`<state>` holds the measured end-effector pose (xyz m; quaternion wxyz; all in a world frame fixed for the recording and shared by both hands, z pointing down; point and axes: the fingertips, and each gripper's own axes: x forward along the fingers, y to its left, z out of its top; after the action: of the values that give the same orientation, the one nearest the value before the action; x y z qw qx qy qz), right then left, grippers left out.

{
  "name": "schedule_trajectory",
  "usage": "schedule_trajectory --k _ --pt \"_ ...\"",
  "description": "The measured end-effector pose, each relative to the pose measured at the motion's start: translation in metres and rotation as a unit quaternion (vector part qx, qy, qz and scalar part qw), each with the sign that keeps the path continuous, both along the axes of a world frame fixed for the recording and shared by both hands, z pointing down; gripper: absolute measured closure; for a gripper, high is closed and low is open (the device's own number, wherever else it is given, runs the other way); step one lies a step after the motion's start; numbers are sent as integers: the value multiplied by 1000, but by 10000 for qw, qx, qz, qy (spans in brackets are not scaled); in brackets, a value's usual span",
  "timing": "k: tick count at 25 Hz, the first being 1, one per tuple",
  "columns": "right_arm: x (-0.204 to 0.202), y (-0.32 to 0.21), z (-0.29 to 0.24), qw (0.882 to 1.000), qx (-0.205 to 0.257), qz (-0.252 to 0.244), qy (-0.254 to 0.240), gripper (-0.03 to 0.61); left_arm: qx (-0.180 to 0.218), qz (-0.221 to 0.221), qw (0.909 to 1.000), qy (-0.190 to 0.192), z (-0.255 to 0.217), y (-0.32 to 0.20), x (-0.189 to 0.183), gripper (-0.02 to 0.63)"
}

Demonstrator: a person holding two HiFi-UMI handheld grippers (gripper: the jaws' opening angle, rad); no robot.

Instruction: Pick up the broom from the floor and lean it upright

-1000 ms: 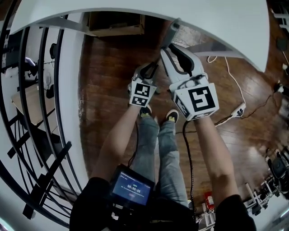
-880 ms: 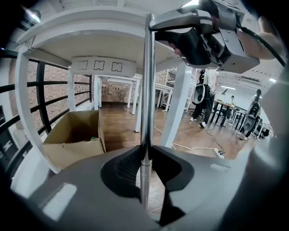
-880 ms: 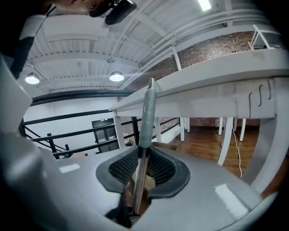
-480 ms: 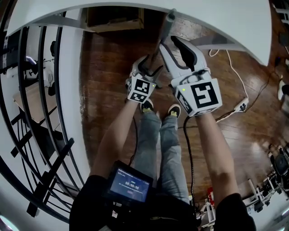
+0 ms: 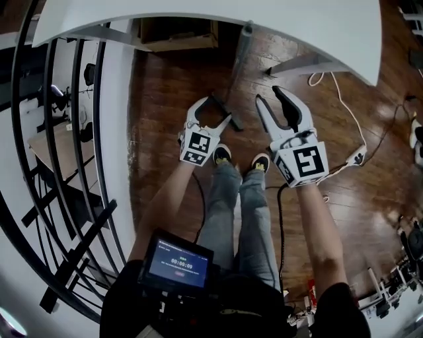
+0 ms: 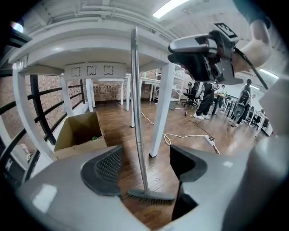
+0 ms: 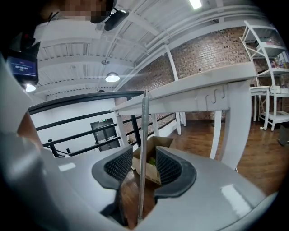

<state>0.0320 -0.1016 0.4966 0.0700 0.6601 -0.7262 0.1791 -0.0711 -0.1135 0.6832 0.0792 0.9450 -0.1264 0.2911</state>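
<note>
The broom stands upright, its grey handle leaning against the edge of the white table and its brush head on the wooden floor. My left gripper is drawn back just short of the brush, jaws still opening, nothing between the pads. In the left gripper view the handle and brush head show through the wide gap of the left gripper. My right gripper is to the right of the broom, jaws opening, holding nothing. Through the right gripper the handle stands ahead, clear of both pads.
A cardboard box sits on the floor under the table, left of the broom, seen as the open box. A white table leg stands right of the handle. Black railing runs along the left. A power strip with white cable lies at right.
Both grippers have let go of the broom handle, opened and pulled back toward the person. The broom stays upright against the table edge.
</note>
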Motion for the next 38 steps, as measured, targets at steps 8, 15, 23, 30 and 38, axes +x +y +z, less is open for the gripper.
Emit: schedule_trajectory --k 8,15,23,30,38 --pt "-1 103 -67 9990 183 -389 128 417 22 159 9970 753 -161 57 -26 285" --pt "55 47 -41 9907 1027 -890 -113 422 459 27 9863 1586 -198 14 73 328" --pt "115 34 -89 9877 1247 -930 -137 575 427 175 9713 2334 -293 27 168 597" --pt "105 27 -85 9852 1339 -1068 -59 574 725 -129 9620 2629 -296 20 179 597" --pt "113 10 -94 9838 1461 -1023 -199 574 948 -400 9596 2620 -304 7 175 597"
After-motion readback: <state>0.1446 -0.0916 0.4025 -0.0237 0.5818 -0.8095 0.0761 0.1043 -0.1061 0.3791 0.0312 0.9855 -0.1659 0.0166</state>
